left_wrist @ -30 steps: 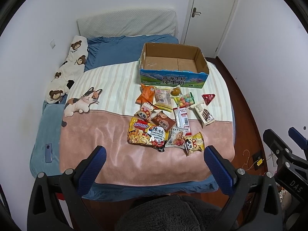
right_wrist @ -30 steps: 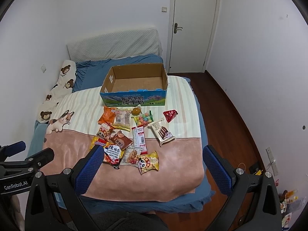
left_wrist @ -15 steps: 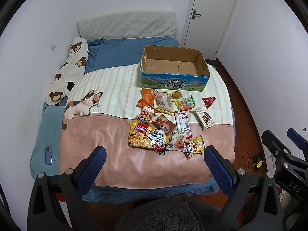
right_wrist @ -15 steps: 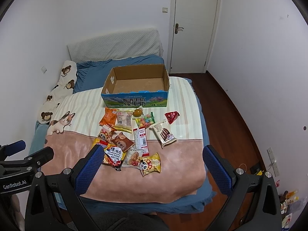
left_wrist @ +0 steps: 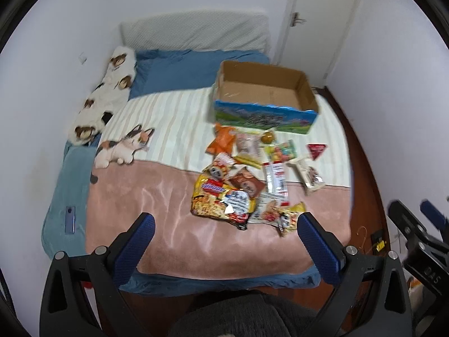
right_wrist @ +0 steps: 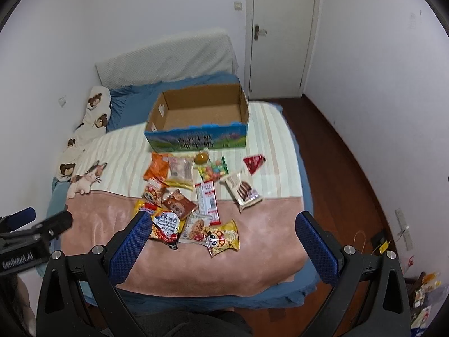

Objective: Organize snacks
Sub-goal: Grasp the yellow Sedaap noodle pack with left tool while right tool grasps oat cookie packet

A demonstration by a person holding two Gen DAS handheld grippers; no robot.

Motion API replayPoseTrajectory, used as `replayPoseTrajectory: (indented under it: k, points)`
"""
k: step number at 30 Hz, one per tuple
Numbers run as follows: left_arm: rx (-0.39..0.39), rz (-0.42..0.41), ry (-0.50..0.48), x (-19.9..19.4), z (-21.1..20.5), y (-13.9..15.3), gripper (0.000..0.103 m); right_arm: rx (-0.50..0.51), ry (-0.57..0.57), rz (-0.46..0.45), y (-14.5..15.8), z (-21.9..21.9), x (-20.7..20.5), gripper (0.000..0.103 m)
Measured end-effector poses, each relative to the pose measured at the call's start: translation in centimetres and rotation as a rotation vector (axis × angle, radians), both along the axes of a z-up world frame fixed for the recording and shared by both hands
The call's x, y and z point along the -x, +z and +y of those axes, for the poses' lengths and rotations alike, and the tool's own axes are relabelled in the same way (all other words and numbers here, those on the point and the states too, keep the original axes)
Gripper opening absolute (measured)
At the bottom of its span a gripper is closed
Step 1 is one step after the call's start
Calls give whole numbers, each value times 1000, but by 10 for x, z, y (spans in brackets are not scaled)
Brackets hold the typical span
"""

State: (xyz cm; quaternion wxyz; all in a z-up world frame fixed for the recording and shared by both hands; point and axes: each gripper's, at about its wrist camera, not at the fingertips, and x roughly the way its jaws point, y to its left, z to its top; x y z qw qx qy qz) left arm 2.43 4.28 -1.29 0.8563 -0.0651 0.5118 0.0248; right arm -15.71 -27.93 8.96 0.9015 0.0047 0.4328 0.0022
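**Snacks spread on the bed, both tongs wide and empty**

Left wrist view: the left tongs (left_wrist: 224, 238) stand wide apart with nothing between the blue pads, held over the foot of the bed (left_wrist: 168, 230). A heap of snacks (left_wrist: 252, 174) lies on the pink-and-striped blanket, just in front of an open cardboard box (left_wrist: 265, 95) whose inside is bare. Nearest the tongs lies a large yellow noodle packet (left_wrist: 221, 200); a red triangular packet (left_wrist: 317, 151) lies apart to the right. A cat plush (left_wrist: 123, 147) rests to the left, a bear-print pillow (left_wrist: 103, 104) along the wall, and a phone (left_wrist: 70, 219) on the blue sheet. The box's printed side is too blurred to read. The right tongs show at the right edge, lettering "DAS" on their body.

Right wrist view: the right tongs (right_wrist: 221, 238) are likewise wide and hold nothing. The left pad overlaps the noodle packet (right_wrist: 165, 224); a yellow panda-face packet (right_wrist: 223, 238) lies between the pads. The box (right_wrist: 196, 137) stands beyond the heap, a closed door (right_wrist: 280, 33) behind. The left tongs at the left edge read "GenRobot.AI".
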Motion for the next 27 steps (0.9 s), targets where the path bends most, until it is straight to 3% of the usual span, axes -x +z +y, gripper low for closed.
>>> replayPoseTrajectory:
  k: [4, 9, 13, 22, 24, 27]
  points:
    - [46, 112, 84, -30, 14, -58, 103, -25, -20, 92, -56, -9, -33, 103]
    - [254, 342, 184, -64, 27, -151, 103, -37, -50, 235, -136, -19, -77, 103]
    - [403, 474, 304, -92, 34, -214, 101, -59, -51, 319, -194, -25, -105, 103]
    - [623, 670, 608, -135, 44, -322, 99, -113, -59, 426, -272, -22, -157, 103]
    - [644, 704, 661, -135, 43, -337, 99, -124, -49, 442, -278, -21, -163, 103]
    - [604, 702, 731, -132, 43, -347, 99, -114, -18, 456, -281, -18, -167, 103]
